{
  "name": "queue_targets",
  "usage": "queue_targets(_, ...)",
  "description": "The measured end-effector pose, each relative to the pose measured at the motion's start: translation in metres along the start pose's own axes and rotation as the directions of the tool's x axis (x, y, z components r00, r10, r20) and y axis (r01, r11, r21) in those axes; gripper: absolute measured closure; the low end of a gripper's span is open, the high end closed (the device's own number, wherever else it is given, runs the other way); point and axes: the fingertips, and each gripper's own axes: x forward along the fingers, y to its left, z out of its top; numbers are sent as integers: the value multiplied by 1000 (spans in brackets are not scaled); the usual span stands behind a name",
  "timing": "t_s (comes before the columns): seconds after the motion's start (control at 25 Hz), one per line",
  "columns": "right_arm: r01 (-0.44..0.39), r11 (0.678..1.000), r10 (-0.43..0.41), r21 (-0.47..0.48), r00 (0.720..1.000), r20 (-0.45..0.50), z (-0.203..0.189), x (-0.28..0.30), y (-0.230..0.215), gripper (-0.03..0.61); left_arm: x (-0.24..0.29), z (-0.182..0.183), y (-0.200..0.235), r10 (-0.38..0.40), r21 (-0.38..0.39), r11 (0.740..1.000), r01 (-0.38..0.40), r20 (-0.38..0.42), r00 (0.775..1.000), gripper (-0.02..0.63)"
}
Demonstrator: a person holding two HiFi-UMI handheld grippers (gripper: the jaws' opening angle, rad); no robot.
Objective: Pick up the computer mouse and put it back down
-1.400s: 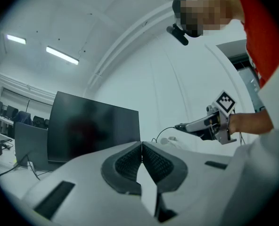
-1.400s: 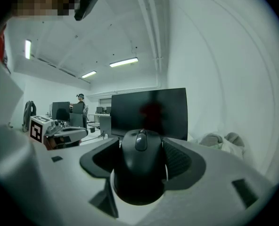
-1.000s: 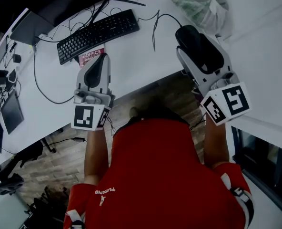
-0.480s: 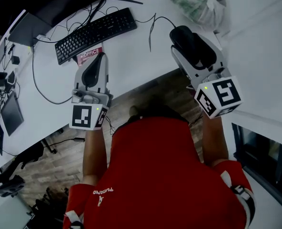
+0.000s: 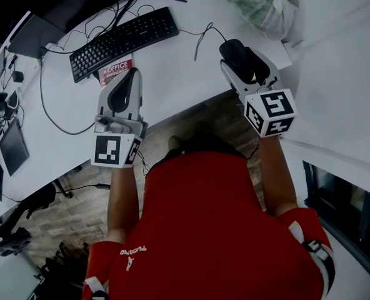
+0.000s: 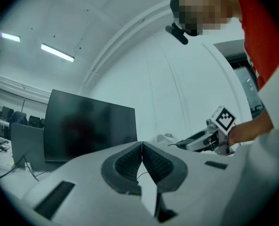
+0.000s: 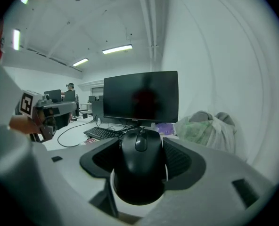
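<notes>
A black corded computer mouse (image 7: 140, 166) sits between the jaws of my right gripper (image 7: 139, 161), whose dark pads press on both its sides. In the head view the mouse (image 5: 237, 57) is held over the white desk (image 5: 172, 80) near its front edge, its cable trailing back across the desk. My left gripper (image 5: 126, 92) hovers over the desk in front of the keyboard. The left gripper (image 6: 142, 161) has its pads together with nothing between them.
A black keyboard (image 5: 124, 41) lies at the back left with a red booklet (image 5: 115, 69) by it. A monitor (image 7: 140, 97) stands behind. A tied plastic bag (image 5: 263, 8) rests at the back right. Cables run over the desk's left part.
My right gripper has come down and toward the desk with the mouse in it. The left gripper has stayed where it was.
</notes>
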Motion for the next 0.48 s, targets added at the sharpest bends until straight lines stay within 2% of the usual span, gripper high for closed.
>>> queue_targets(0.48,8,1000,-9,-4,988,-152,-84,59,-26,288,2,-15,1,31,7,1000,-31,-40,999,604)
